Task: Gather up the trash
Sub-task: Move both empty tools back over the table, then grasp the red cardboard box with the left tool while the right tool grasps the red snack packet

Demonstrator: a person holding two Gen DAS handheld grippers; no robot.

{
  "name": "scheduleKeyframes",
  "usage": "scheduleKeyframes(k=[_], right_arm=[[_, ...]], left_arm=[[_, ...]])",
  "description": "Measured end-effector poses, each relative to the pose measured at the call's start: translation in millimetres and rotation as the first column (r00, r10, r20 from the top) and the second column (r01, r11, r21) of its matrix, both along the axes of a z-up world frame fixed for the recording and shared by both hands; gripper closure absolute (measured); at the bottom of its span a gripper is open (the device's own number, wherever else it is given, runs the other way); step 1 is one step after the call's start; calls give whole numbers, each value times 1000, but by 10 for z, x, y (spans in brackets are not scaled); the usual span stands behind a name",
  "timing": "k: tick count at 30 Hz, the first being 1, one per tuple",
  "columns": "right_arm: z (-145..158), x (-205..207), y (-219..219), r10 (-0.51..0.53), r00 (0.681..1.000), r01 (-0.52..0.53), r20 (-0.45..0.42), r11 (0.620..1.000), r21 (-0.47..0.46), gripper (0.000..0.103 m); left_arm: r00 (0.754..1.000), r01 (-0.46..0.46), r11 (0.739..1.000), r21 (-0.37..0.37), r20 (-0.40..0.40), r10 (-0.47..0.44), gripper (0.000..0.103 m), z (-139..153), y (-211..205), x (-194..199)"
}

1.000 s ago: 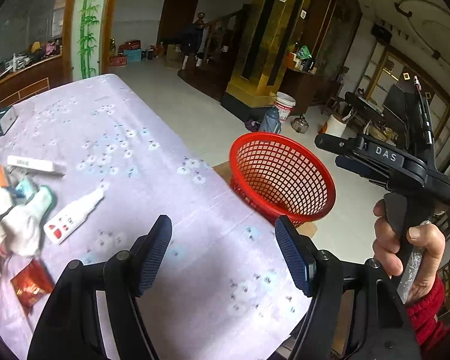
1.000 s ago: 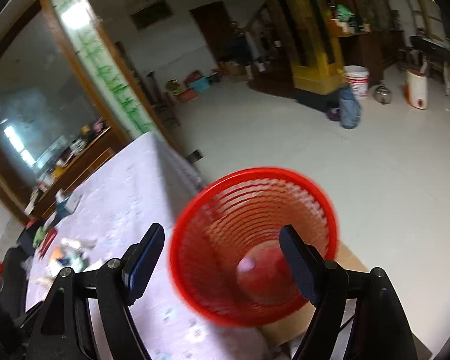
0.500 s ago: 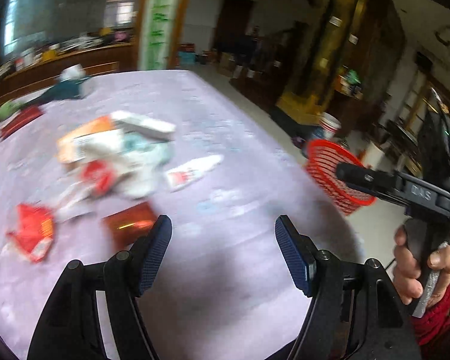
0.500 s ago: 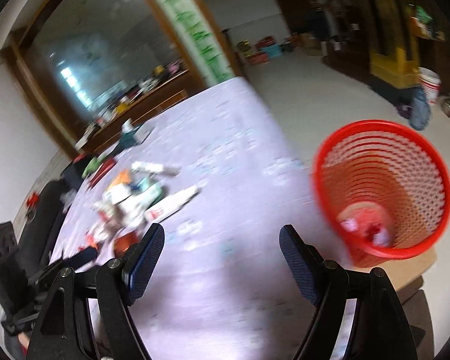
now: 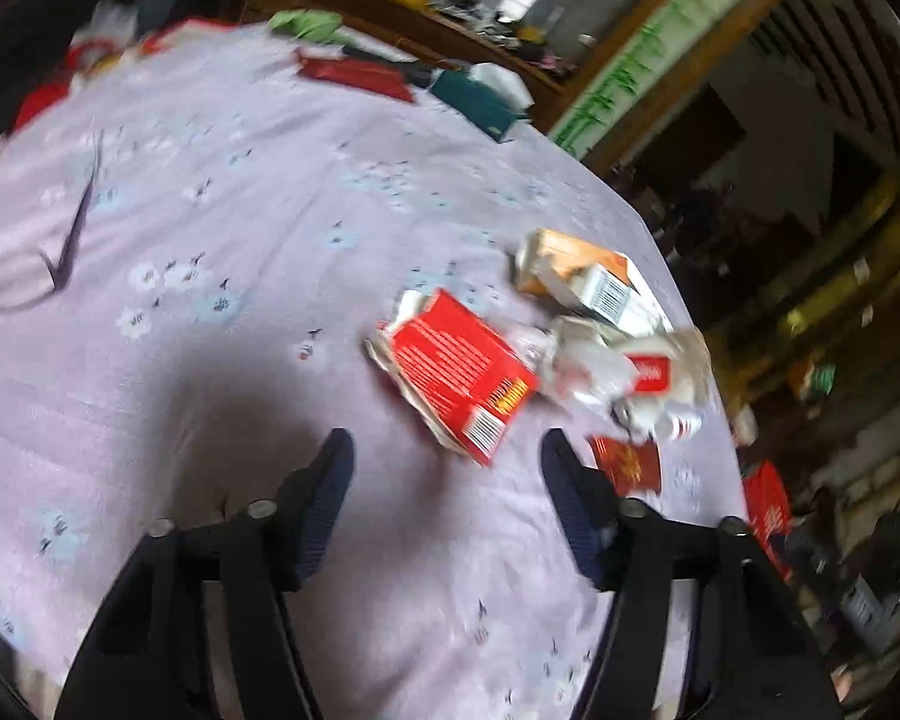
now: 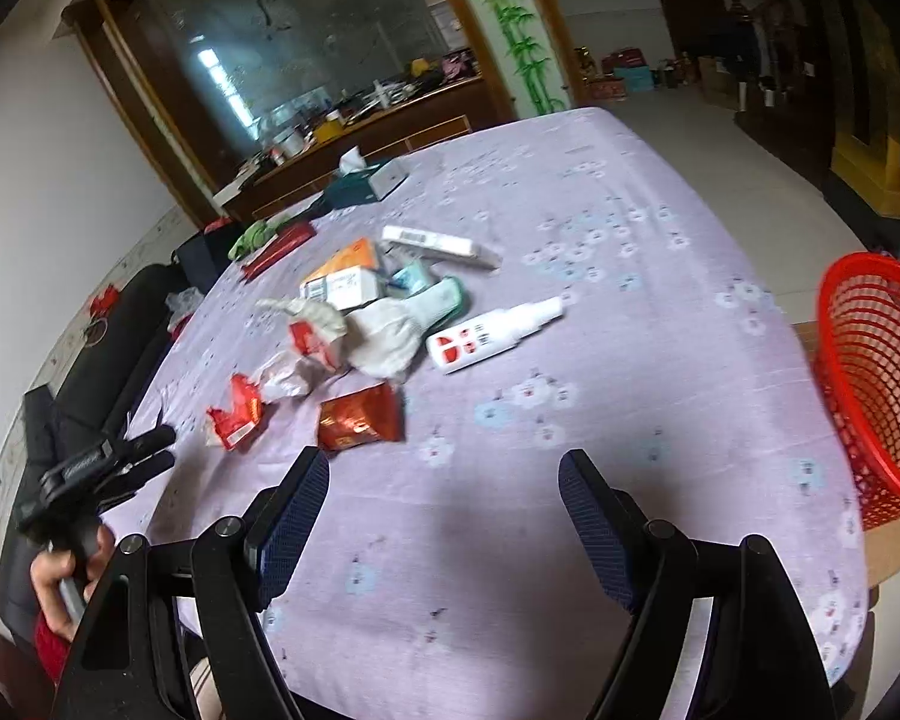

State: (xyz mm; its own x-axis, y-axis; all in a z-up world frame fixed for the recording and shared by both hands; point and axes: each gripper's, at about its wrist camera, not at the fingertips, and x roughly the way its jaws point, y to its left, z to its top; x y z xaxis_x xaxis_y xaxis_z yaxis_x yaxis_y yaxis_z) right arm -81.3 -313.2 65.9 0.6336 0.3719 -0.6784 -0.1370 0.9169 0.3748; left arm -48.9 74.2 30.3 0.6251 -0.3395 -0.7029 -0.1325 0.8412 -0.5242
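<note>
Both grippers hang above a worktop [image 6: 660, 276] covered with a lilac cloth that has small flower prints. The left gripper [image 5: 444, 468] has its fingers [image 5: 324, 492] spread wide with nothing between them, and just in front of it lies a torn red carton [image 5: 459, 372] with a barcode on its near end. Beside this carton, to its right in the left wrist view, there is crumpled white paper [image 5: 606, 366], and behind that an orange and white box [image 5: 594, 282]. A small dark red foil packet [image 5: 627, 465] lies near the right finger of this gripper. The right gripper [image 6: 444, 480] is also wide open and holds nothing. In its view the trash sits together in the middle of the worktop: a copper-red foil packet [image 6: 360, 417] nearest to the fingers [image 6: 294, 516], a torn red wrapper [image 6: 234, 414] to the left of it, white crumpled paper [image 6: 384, 330] behind, and a white spray bottle [image 6: 492, 327] lying on its side a little apart on the right. A long white box [image 6: 432, 243] lies further back. A red mesh basket [image 6: 876, 372] stands off the right edge of the worktop, on what looks like a cardboard box, well apart from the trash. A teal tissue box [image 6: 366, 180] stands at the far side. At the lower left of the right wrist view a hand [image 6: 60, 576] with a red sleeve holds the handle of the left gripper.
</note>
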Motion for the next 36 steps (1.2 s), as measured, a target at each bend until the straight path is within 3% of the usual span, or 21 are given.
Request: scheduleKeyframes(k=[4, 8, 12, 15, 21, 25, 29, 31, 36], right_arm=[[-6, 15, 142, 23, 1000, -23, -1, 1000, -16, 20], [-16, 63, 244, 34, 999, -34, -4, 999, -31, 20], [-47, 149, 303, 41, 999, -41, -17, 999, -27, 20], [-96, 253, 403, 54, 998, -55, -28, 998, -39, 20], [-239, 571, 597, 76, 994, -77, -73, 997, -19, 24], [-368, 821, 682, 68, 991, -68, -113, 998, 3, 40], [-519, 975, 755, 52, 988, -54, -142, 998, -12, 49], [-572, 981, 807, 77, 984, -80, -159, 997, -10, 54], [-561, 747, 1016, 226, 955, -221, -194, 974, 51, 55]], left_arm=[[999, -5, 998, -55, -36, 3, 57, -145, 4, 178], [999, 8, 999, -50, -53, -11, 63, -224, -105, 379], [999, 20, 1000, -18, -49, -21, 93, -277, -196, 477], [999, 38, 999, 35, -32, -37, 102, -289, -261, 471], [996, 83, 992, 99, 32, -87, 102, -164, -302, 298], [992, 105, 987, 118, 51, -112, 102, -78, -256, 180], [990, 133, 983, 124, 36, -139, 102, -74, -183, 90], [989, 140, 981, 138, 20, -144, 102, -101, -137, 72], [990, 140, 978, 155, -10, -140, 102, -162, -45, 87]])
